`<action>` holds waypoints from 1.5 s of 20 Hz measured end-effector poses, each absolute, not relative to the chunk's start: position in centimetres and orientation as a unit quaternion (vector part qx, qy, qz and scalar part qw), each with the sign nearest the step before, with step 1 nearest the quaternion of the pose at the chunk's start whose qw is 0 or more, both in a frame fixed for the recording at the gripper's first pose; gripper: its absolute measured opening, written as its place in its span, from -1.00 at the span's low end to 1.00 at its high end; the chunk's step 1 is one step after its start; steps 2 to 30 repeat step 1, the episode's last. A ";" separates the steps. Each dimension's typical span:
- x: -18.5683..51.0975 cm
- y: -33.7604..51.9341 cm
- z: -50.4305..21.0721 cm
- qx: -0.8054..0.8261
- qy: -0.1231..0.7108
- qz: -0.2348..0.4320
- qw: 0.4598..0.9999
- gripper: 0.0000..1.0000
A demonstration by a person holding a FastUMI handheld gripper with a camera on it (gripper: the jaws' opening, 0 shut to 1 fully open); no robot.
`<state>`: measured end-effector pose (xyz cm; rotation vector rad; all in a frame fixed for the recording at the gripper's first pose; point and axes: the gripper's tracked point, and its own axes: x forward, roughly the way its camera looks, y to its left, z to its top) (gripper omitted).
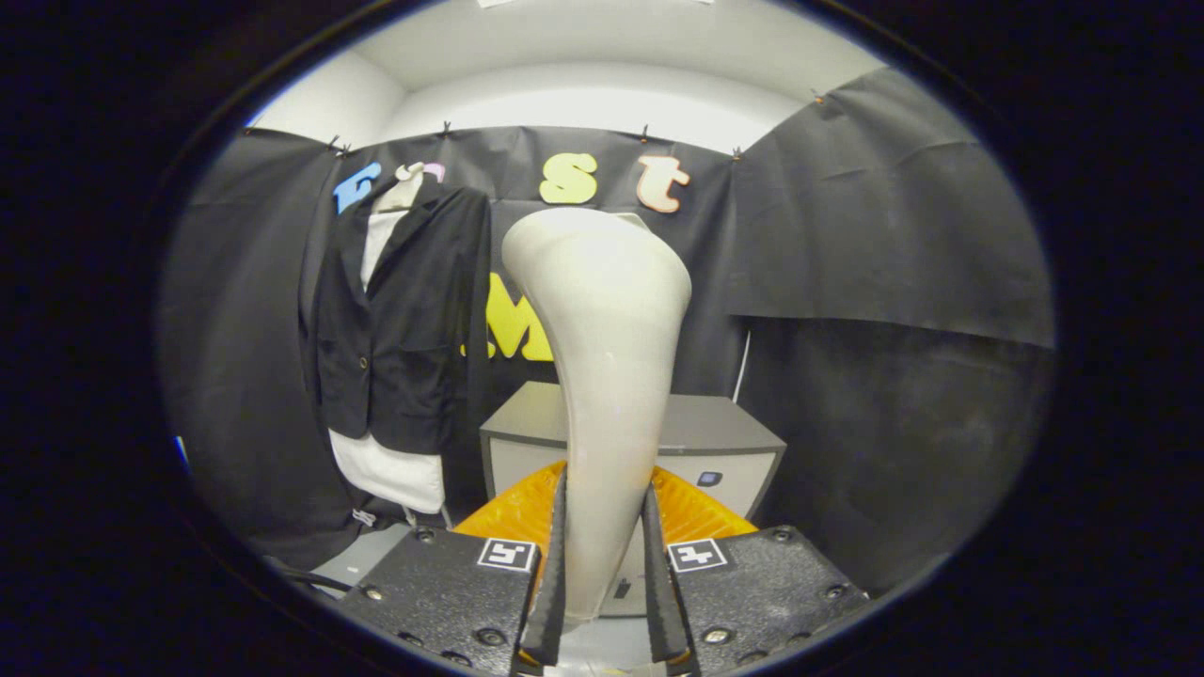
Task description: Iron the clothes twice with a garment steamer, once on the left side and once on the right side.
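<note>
The gripper (602,555) is closed down to a narrow gap on the garment steamer (602,376), with both fingers (548,574) pressing on the tapering lower part of its cream handle at the bottom centre of the frame. From there the steamer rises up the middle of the frame and widens into a broad head near the top.

The body looks like smooth, hard plastic, so it is stiff but probably slippery. Since it narrows towards the fingers, it could slide or twist in the grip. It seems top-heavy, with its bulk well above the hold, so a firm grip on the slim neck looks right.

The clothes hang at the left of the frame, well beyond the fingers: a black jacket (400,320) over a white shirt (390,475) on a hanger against the booth wall. They are soft and loose and will likely swing if pushed. A grey cabinet (710,437) stands behind the steamer, lower centre.
</note>
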<state>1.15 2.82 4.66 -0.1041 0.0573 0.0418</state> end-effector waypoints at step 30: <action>0.7 1.8 4.6 -0.047 0.029 0.025 0.998 -0.24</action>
